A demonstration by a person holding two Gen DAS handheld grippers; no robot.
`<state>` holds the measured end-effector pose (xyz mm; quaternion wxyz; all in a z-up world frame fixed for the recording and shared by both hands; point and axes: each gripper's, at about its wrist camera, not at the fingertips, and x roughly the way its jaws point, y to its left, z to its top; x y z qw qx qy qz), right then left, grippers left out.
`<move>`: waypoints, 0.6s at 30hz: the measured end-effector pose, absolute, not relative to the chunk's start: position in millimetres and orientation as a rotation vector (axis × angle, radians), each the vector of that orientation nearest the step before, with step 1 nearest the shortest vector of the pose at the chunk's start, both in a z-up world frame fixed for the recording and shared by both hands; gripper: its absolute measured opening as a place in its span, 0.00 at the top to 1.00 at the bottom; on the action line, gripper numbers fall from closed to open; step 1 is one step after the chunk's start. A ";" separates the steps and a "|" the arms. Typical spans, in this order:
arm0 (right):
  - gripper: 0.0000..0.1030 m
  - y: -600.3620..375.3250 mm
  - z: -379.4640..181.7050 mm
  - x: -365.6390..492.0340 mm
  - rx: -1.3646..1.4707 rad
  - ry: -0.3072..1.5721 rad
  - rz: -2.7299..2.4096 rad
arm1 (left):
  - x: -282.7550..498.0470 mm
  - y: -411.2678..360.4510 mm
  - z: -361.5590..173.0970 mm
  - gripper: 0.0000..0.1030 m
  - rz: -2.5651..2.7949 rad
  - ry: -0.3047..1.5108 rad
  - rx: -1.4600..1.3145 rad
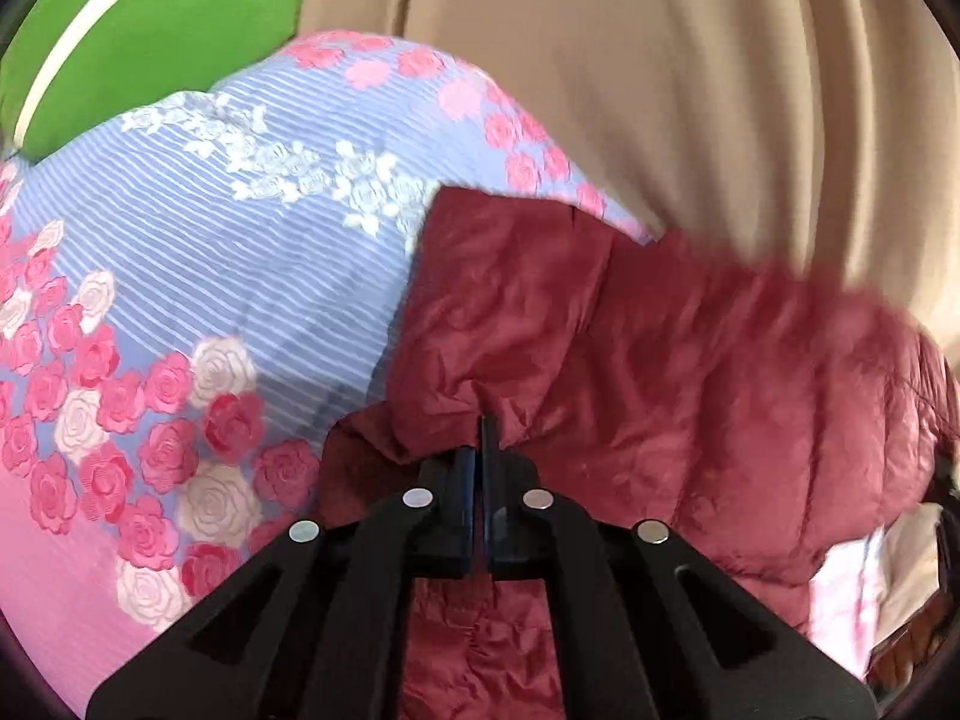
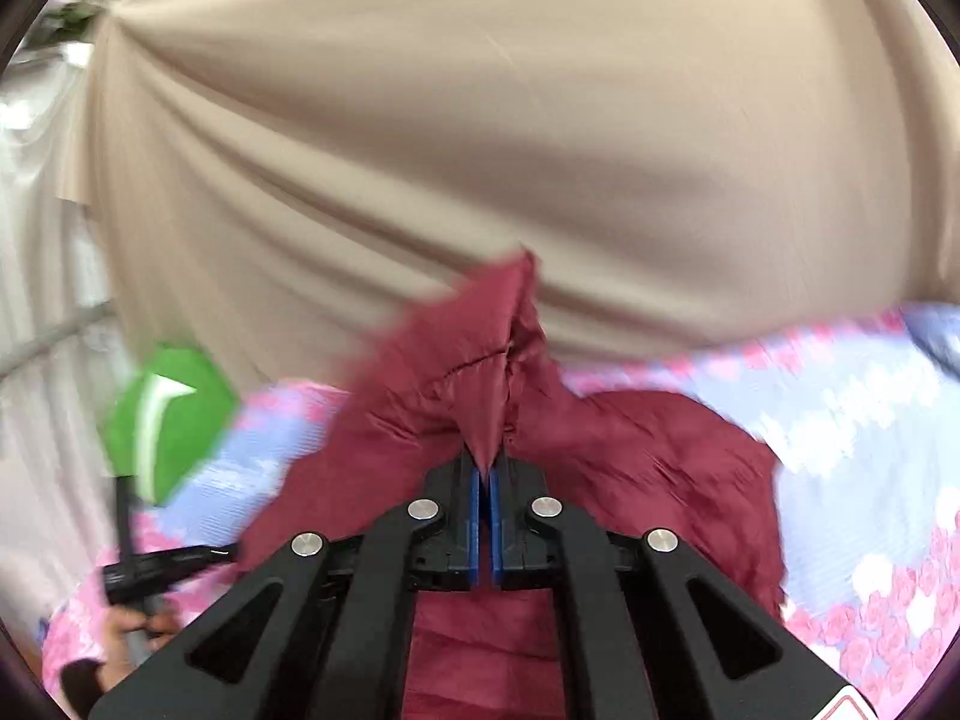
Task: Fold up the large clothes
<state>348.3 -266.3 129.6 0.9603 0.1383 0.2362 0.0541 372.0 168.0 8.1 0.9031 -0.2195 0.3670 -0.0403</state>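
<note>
A dark red quilted jacket point(image 1: 660, 360) lies on a bed with a blue and pink rose-print cover point(image 1: 198, 276). My left gripper point(image 1: 480, 444) is shut on a fold of the jacket near its left edge. In the right wrist view my right gripper point(image 2: 486, 468) is shut on another part of the jacket point(image 2: 630, 468), and a peak of red fabric stands up above the fingers. The left gripper point(image 2: 150, 570) and the hand holding it show at the lower left of that view.
A beige curtain point(image 2: 480, 120) hangs behind the bed and fills the upper part of both views. A green pillow point(image 1: 150, 30) with a white stripe lies at the far left of the bed; it also shows in the right wrist view point(image 2: 168, 420).
</note>
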 end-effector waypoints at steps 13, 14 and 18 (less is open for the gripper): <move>1.00 -290.6 4.8 412.8 0.388 0.850 -0.061 | 384.5 151.3 -27.4 1.00 -0.039 0.802 -0.361; 1.00 -291.9 7.3 408.3 0.409 0.835 -0.062 | 383.4 150.4 -28.1 1.00 -0.037 0.800 -0.356; 0.89 -292.1 35.4 388.9 0.418 0.756 -0.176 | 381.3 152.4 -28.6 0.99 -0.051 0.795 -0.394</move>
